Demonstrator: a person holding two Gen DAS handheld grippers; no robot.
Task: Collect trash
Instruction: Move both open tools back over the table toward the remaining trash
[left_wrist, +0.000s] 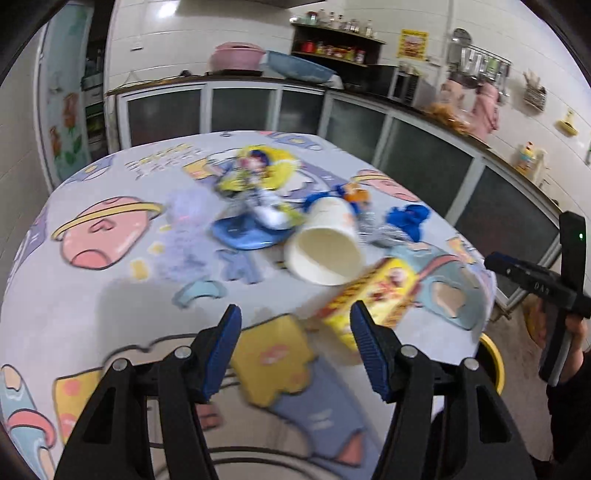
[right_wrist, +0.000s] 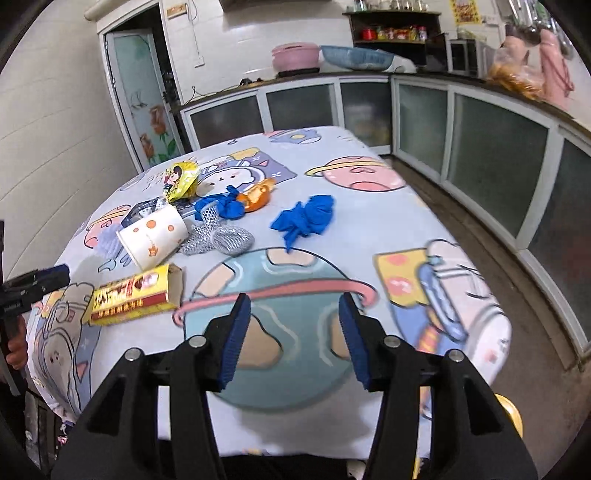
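**Both tools empty above scattered trash — risks before the first pick**

Left wrist view. The left tool (left_wrist: 295, 314) hangs over the near edge of the worktop (left_wrist: 74, 302), jaws standing apart with nothing between them. Ahead lie a paper cup (left_wrist: 325, 251) on its side and, touching its rim, a yellow carton (left_wrist: 373, 295) close to the worktop's edge. The picture is smeared, so the blue lid (left_wrist: 247, 232) and the wrappers behind the cup are hard to separate; a grasp aimed from here could likely close on the printed cloth instead and drag it.

Right wrist view. The right tool (right_wrist: 293, 314) is likewise parted and empty, poised above bare cloth. The trash sits well ahead and to the left: crumpled blue glove (right_wrist: 304, 218), foam net sleeve (right_wrist: 218, 236), orange wrapper (right_wrist: 256, 194), yellow snack packet (right_wrist: 181, 179). The tipped cup may roll or crush if pinched across its mouth — and a nudge could push the open-ended carton off the edge.
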